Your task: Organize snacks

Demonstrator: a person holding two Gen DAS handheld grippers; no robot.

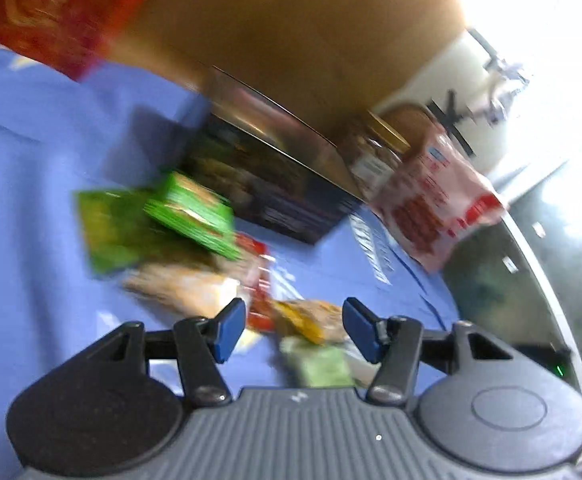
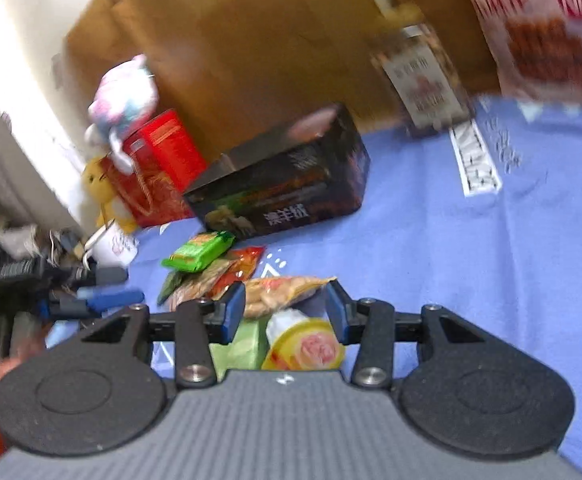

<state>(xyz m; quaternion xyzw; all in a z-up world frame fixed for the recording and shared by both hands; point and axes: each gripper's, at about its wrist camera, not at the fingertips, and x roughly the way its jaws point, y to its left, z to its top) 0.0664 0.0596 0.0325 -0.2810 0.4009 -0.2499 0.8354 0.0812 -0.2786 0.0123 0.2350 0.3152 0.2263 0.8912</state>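
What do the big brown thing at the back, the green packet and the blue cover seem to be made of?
The brown box looks like plain matte cardboard: flat tan panels with straight folds. The green packet seems to be glossy plastic film, puffed like a pillow with a slight sheen. The blue cover looks like soft matte cloth, since it shows creases and printed white marks. Blur leaves all three uncertain.

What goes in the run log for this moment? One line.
left hand-held gripper open | right hand-held gripper open, over snack pile | dark box behind
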